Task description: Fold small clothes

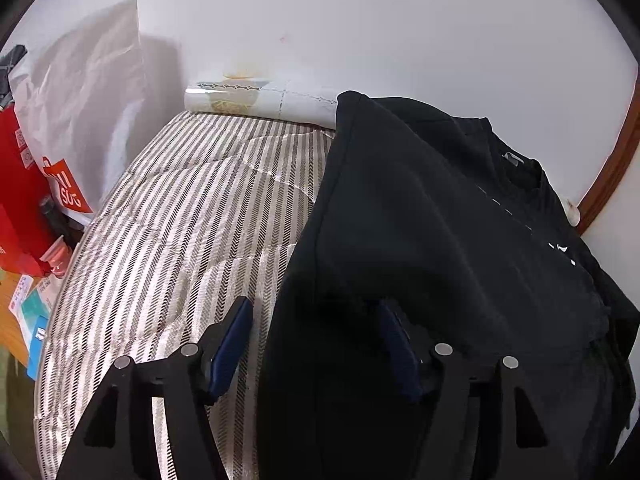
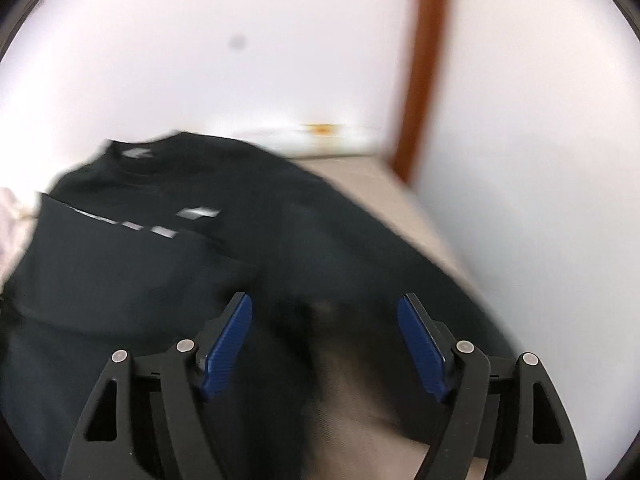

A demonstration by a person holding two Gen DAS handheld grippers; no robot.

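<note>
Left wrist view: the left gripper point(image 1: 316, 320) stands with jaws wide apart, one blue pad over the striped bedcover point(image 1: 180, 208), the other half lost against the black shirt point(image 1: 420, 220) spread on the bed. The right gripper point(image 2: 325, 316) also gapes, holding nothing, over the shirt's motion-blurred hem. A red-and-white bag point(image 1: 64, 184) is cut off at the frame edge.

a home bedroom: a bed with a striped quilted cover point(image 1: 192, 216) fills the middle of the frame against a plain white wall point(image 1: 360, 20). at the left edge shopping bags, one red point(image 1: 16, 184) and one white point(image 1: 88, 92), crowd beside it; a brown wooden door frame point(image 2: 424, 68) runs down the upper right.
</note>
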